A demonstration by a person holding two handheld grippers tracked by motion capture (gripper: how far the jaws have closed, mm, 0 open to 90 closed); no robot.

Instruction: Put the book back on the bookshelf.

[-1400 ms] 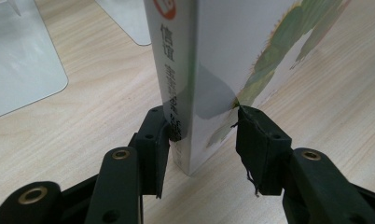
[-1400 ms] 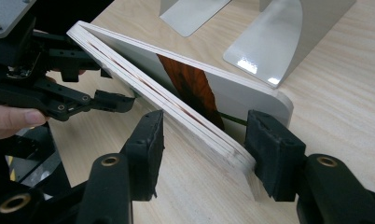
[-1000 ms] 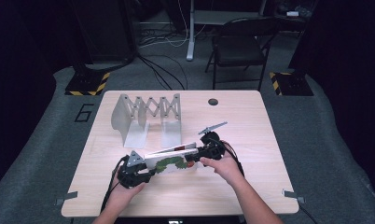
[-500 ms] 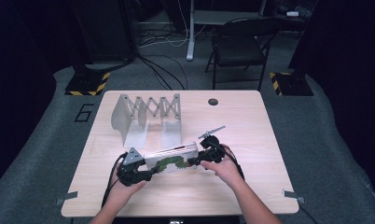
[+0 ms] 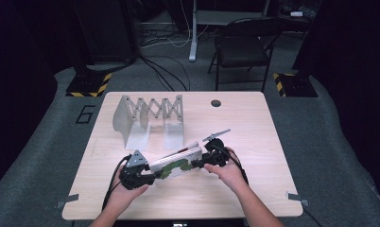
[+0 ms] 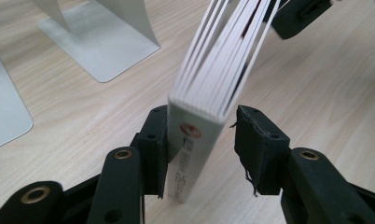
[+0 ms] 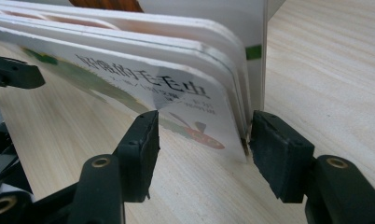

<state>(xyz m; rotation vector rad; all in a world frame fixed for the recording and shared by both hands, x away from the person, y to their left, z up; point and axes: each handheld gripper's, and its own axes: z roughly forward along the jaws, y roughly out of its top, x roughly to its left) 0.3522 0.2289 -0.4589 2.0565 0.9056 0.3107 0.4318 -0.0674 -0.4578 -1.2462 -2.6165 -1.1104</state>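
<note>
I have the book (image 5: 175, 163) on edge on the counter (image 5: 254, 123), near the rack (image 5: 150, 116). My left hand-held gripper (image 6: 202, 140) and right hand-held gripper (image 7: 202, 140) straddle its ends, jaws parted, not clamping. I'd close both squarely before lifting, so the pages don't fan

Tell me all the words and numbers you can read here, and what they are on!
"6": marked on the grey floor mat left of the table.
Chinese title on the book's cover: large characters, partly cut off and too blurred to read surely.
Small print under the red logo on the book's spine: too small to read.
</note>
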